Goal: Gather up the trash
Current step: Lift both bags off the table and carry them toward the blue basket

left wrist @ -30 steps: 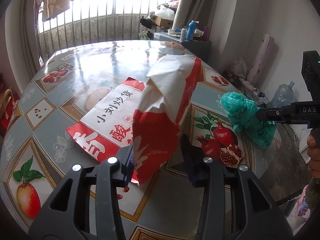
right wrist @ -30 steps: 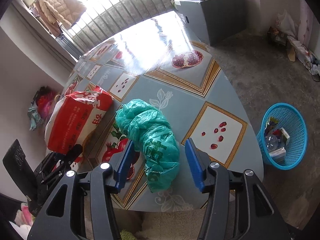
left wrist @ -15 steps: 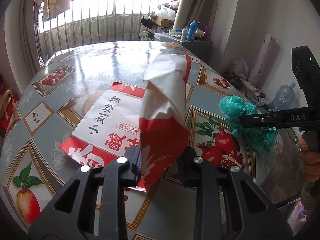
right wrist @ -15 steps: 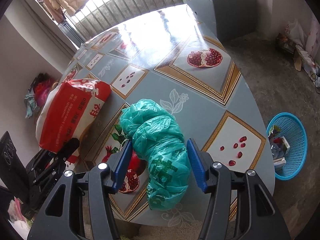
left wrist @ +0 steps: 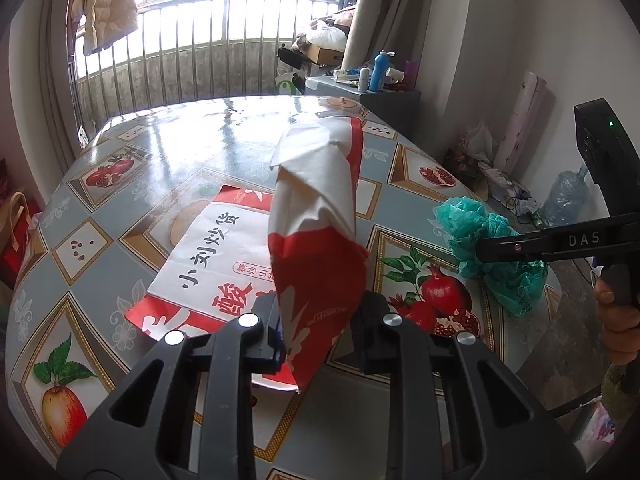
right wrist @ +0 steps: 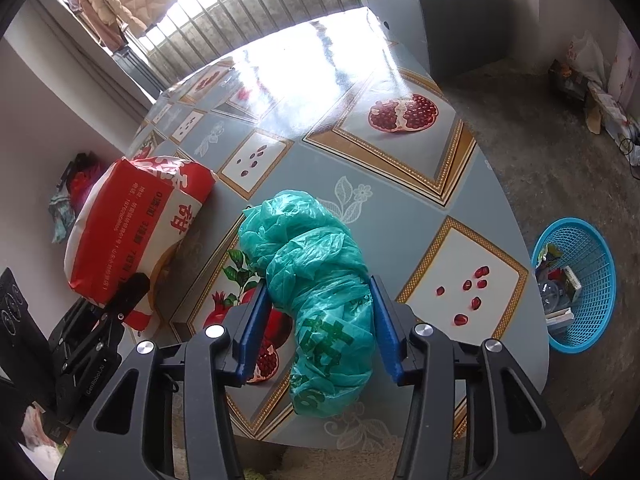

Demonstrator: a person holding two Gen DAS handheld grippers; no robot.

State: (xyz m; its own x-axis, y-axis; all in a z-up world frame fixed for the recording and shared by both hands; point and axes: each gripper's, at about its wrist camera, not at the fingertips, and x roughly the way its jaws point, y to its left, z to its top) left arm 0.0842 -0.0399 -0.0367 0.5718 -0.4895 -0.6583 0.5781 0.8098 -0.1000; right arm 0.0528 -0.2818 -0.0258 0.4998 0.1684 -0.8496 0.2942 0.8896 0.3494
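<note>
In the left wrist view, the left hand-held gripper (left wrist: 320, 332) is closed on the lower corner of a red and white paper bag (left wrist: 320, 248). The bag has black Chinese characters on its white part. One part of it is lifted and stands up between the fingers, while the rest lies flat on the tabletop (left wrist: 168, 160), which is covered with a cloth showing fruit pictures. To the right, a crumpled green plastic bag (left wrist: 480, 240) lies near the tabletop edge, and the right hand-held gripper (left wrist: 496, 246) reaches to it from the right side, with one dark finger across the bag. A grey cabinet (left wrist: 384, 98) with bottles stands behind the tabletop.

In the right wrist view, the right hand-held gripper (right wrist: 318, 326) is around the green plastic bag (right wrist: 320, 280). Its blue fingers (right wrist: 254, 326) stand on both sides of the bag, very close to it, but I cannot tell if they already press it. The bag rests on the tabletop (right wrist: 400, 184) near the front edge. The red and white paper bag (right wrist: 136, 224) is to the left, held by the left hand-held gripper (right wrist: 132, 288). A blue basket (right wrist: 576, 284) with some rubbish inside stands on the floor at the right, apart from the tabletop.
</note>
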